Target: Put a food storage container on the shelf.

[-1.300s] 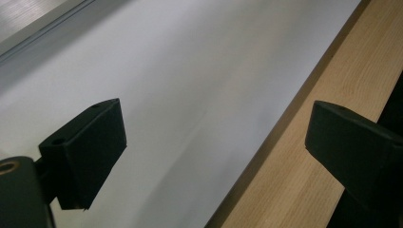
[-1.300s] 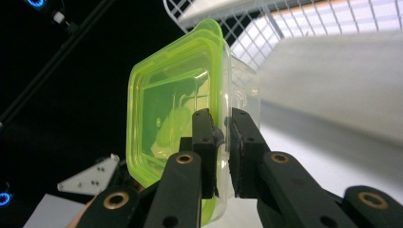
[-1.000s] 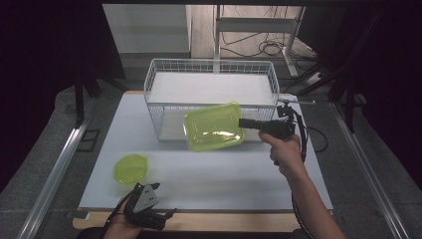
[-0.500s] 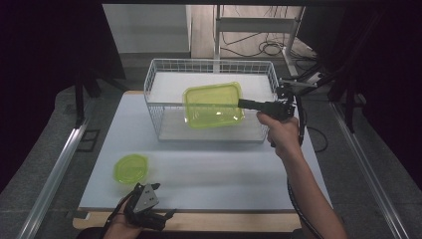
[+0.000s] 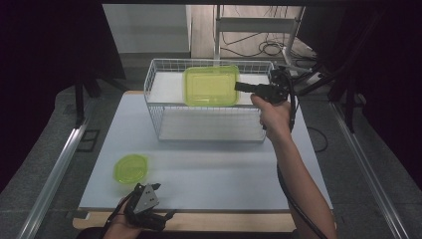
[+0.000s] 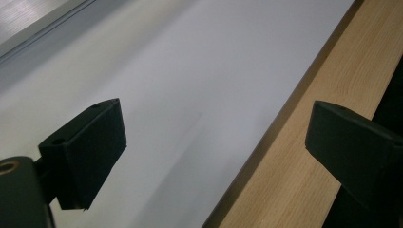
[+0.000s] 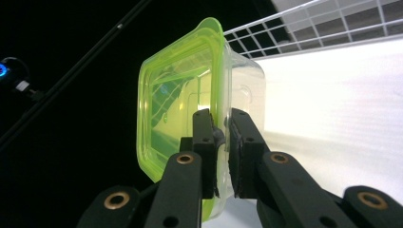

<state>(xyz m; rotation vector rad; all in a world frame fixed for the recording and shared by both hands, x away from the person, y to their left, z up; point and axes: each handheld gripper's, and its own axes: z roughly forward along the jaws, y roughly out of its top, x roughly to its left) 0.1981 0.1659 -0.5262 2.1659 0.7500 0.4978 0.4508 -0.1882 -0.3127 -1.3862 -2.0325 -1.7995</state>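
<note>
A rectangular clear container with a yellow-green lid point(image 5: 211, 85) hangs in the air over the white wire basket point(image 5: 154, 99), held by its right edge. My right gripper point(image 5: 239, 86) is shut on that rim; in the right gripper view the two black pads point(image 7: 205, 142) pinch the container's lidded edge point(image 7: 180, 114). A small round yellow-green container point(image 5: 130, 168) sits on the white mat at the front left. My left gripper point(image 5: 155, 186) rests at the table's front edge, jaws wide apart point(image 6: 214, 142) with nothing between them.
The white mat point(image 5: 214, 164) lies on a wooden tabletop point(image 6: 304, 156). Metal rails run along both sides of the table point(image 5: 54, 169). Cables point(image 5: 268, 47) and stand legs lie on the floor behind the basket.
My right gripper has carried the rectangular container up and away from me, from in front of the basket to above it. The left gripper has stayed put.
</note>
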